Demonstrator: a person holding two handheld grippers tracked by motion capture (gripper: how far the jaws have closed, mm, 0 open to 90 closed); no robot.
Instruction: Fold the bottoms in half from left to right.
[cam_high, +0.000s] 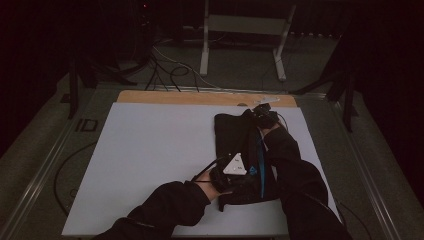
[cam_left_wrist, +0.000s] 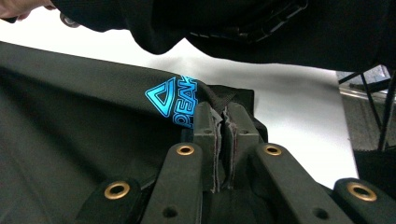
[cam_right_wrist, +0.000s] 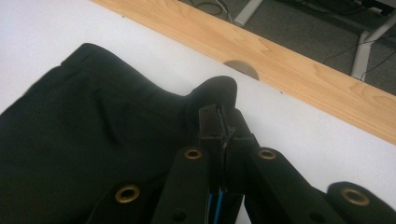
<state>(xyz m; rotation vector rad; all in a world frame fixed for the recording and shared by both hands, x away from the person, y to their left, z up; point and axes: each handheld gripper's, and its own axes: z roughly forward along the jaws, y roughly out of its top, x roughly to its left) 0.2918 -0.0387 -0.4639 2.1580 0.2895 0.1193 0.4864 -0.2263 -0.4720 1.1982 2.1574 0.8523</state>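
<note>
Left gripper view: left gripper (cam_left_wrist: 223, 122) jaws are clamping the black garment (cam_left_wrist: 79, 121) edge beside a blue triangle logo (cam_left_wrist: 173, 100), lettering partly readable, "PEAK"-like. Right gripper (cam_right_wrist: 223, 122) jaws are pinching its far corner. Garment is lying on the white bench (cam_high: 150, 150).

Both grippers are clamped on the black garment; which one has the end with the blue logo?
The left gripper, nearest the person: its shut jaws pinch the black garment beside the blue logo. The right gripper pinches a plain black corner at the far end, near the wooden table edge.
</note>
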